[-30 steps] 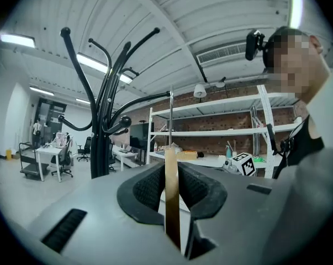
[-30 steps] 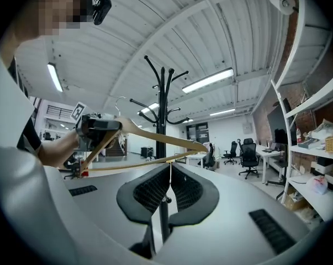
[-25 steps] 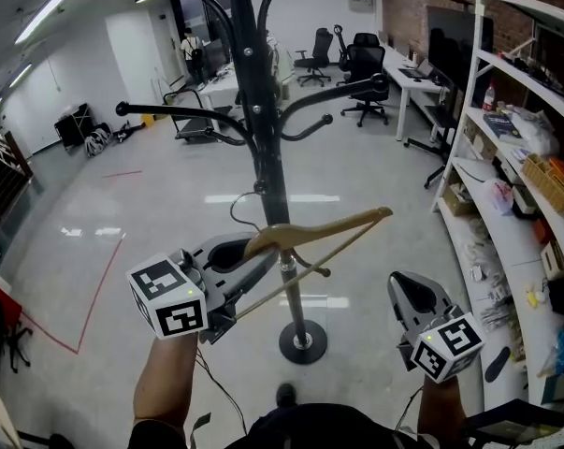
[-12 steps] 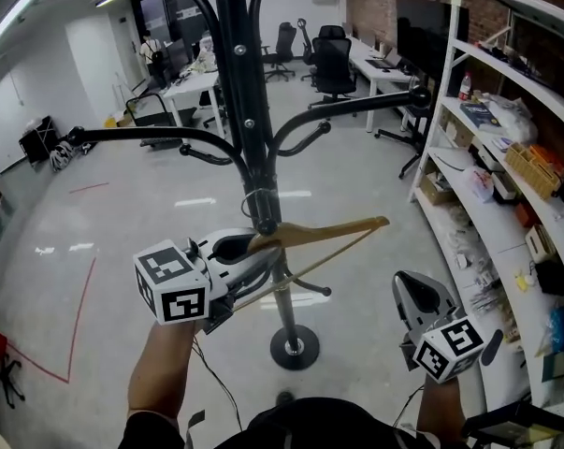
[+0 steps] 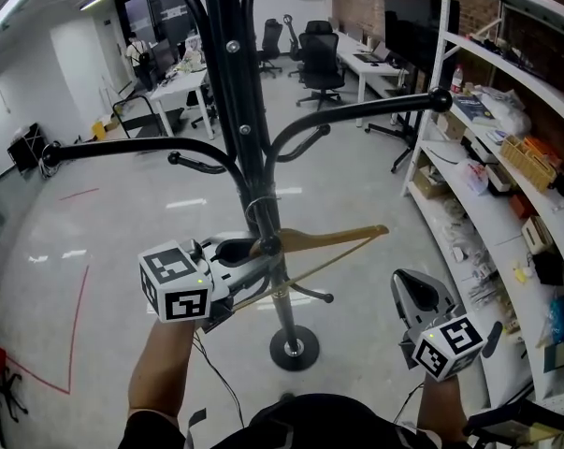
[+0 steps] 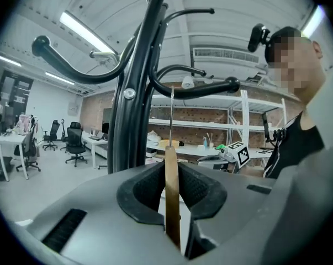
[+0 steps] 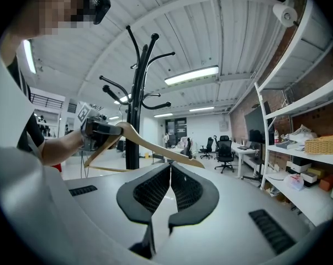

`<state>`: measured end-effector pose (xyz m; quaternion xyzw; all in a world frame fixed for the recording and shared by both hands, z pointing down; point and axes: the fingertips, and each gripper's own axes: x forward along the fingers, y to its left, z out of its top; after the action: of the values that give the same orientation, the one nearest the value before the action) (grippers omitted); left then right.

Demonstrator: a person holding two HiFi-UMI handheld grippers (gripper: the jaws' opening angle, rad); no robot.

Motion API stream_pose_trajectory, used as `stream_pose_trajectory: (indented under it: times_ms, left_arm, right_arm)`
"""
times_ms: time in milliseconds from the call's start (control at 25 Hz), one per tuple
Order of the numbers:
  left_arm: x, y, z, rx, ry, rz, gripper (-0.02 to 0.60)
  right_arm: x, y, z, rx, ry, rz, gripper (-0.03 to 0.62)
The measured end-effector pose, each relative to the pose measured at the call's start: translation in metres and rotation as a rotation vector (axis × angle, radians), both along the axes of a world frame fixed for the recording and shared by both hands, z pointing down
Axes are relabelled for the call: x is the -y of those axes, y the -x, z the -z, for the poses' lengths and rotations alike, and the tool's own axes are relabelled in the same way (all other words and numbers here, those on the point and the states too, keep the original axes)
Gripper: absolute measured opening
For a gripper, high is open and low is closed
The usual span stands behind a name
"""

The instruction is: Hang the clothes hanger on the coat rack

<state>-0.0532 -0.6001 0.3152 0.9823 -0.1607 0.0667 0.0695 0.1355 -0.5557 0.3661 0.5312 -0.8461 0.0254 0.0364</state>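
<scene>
A wooden clothes hanger [image 5: 330, 239] with a thin metal hook is pinched at its neck by my left gripper [image 5: 255, 256], which is shut on it. The hanger's right arm points toward the shelves. Its hook [image 5: 255, 210] lies right against the black coat rack pole [image 5: 227, 110], below the curved arms [image 5: 356, 112]; I cannot tell whether they touch. In the left gripper view the hanger [image 6: 172, 203] stands edge-on between the pads, beside the pole [image 6: 134, 109]. My right gripper [image 5: 409, 286] hovers lower right, shut and empty. It faces the hanger [image 7: 155, 146] and the rack [image 7: 136, 109].
The rack's round base [image 5: 294, 347] sits on the shiny floor just ahead of me. White shelving [image 5: 506, 195] full of items runs along the right. Desks and office chairs [image 5: 319, 64] stand at the back. A red tape line [image 5: 76, 325] marks the floor at the left.
The left gripper has carried the hanger toward the rack, so the hook, earlier left of the pole, now lies against it. The rack looms larger and nearer. The right gripper has shifted little.
</scene>
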Motion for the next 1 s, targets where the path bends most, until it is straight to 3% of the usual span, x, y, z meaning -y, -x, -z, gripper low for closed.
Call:
stream_pose_trajectory:
  times_ms: [200,480,1000]
  left_arm:
    - [-0.007,0.002,-0.001,-0.013,-0.055,-0.073,0.054]
    - [0.0,0.004,0.0,-0.012,-0.164,-0.026,0.055]
    - [0.004,0.021,0.016,-0.091,-0.286,0.057,0.089]
  right_arm:
    - [0.001,0.003,0.001,-0.002,-0.001,-0.007,0.009]
    - [-0.001,0.006,0.004,-0.012,-0.002,0.001,0.009]
    - [-0.007,0.007,0.0,-0.016,0.015,0.017,0.009]
